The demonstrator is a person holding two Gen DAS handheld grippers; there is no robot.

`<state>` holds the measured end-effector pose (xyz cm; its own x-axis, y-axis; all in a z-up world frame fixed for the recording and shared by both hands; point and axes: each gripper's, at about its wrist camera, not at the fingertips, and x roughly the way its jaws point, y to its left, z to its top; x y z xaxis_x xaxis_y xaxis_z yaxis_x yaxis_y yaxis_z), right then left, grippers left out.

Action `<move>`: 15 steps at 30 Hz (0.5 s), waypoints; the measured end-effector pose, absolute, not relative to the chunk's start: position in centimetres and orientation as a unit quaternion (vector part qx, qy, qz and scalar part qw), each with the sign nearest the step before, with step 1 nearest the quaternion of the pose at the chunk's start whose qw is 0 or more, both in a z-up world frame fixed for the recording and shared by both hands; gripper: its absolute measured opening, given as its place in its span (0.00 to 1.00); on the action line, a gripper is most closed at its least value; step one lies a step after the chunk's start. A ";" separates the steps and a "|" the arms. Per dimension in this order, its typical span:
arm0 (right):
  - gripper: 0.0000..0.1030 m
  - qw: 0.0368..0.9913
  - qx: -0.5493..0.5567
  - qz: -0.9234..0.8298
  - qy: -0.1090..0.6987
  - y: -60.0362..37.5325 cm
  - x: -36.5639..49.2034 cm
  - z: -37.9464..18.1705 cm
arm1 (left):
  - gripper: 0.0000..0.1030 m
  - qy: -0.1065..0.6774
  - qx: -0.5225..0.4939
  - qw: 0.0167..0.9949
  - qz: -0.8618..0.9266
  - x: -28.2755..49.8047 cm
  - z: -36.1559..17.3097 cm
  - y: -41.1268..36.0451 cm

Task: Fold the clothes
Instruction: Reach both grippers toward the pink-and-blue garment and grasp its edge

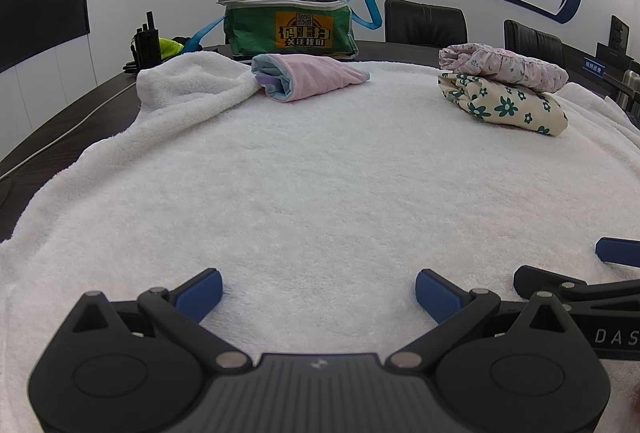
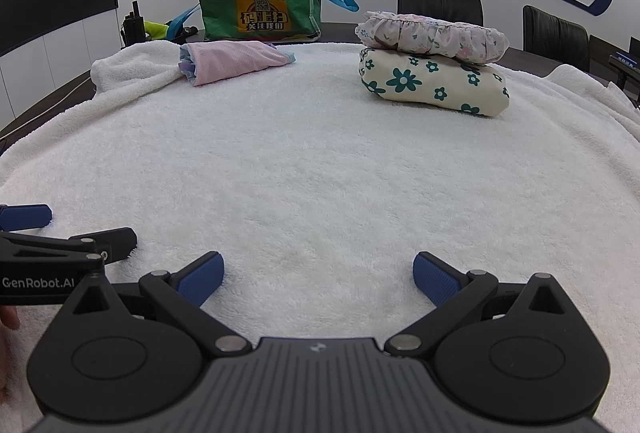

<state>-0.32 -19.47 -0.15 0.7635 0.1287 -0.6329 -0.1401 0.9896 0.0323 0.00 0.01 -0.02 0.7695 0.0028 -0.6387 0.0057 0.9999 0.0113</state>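
Observation:
A folded pink mesh garment [image 1: 312, 77] [image 2: 234, 62] lies at the far left of the white towel [image 1: 320, 173] [image 2: 320, 161]. At the far right, a folded cream garment with green flowers [image 1: 506, 105] [image 2: 434, 83] carries a folded pink floral garment [image 1: 504, 67] [image 2: 432, 33] on top. My left gripper [image 1: 319, 295] is open and empty, low over the near towel. My right gripper [image 2: 319, 279] is open and empty beside it. Each gripper shows at the other view's edge.
A green bag [image 1: 290, 27] [image 2: 260, 15] with blue straps holds cloth at the table's back. Black radios [image 1: 146, 41] stand at the back left. Black chairs [image 1: 424, 21] [image 2: 440, 3] line the far side. The towel's left corner is bunched up [image 1: 192, 81].

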 end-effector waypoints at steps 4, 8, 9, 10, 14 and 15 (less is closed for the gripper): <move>0.99 0.939 -0.010 0.071 0.337 -19.6 -0.5 0.0 | 1.00 0.342 0.011 0.940 0.001 0.0 -0.1 0.1; 0.99 0.938 -0.012 0.070 0.338 -19.5 -0.4 0.0 | 1.00 0.344 0.015 0.939 0.003 -0.1 -0.1 0.0; 0.99 0.938 -0.012 0.070 0.338 -19.3 -0.3 0.0 | 1.00 0.344 0.015 0.939 0.003 -0.1 0.0 0.0; 0.99 0.938 -0.012 0.071 0.339 -19.3 -0.4 0.0 | 1.00 0.343 0.015 0.939 0.003 0.0 -0.1 0.0; 1.00 0.926 -0.009 0.103 0.362 -20.0 0.2 0.9 | 1.00 0.361 -0.005 0.932 -0.020 0.1 0.8 0.7; 1.00 0.925 0.006 0.125 0.358 -20.4 0.5 1.5 | 1.00 0.360 -0.019 0.932 -0.030 0.2 1.4 1.2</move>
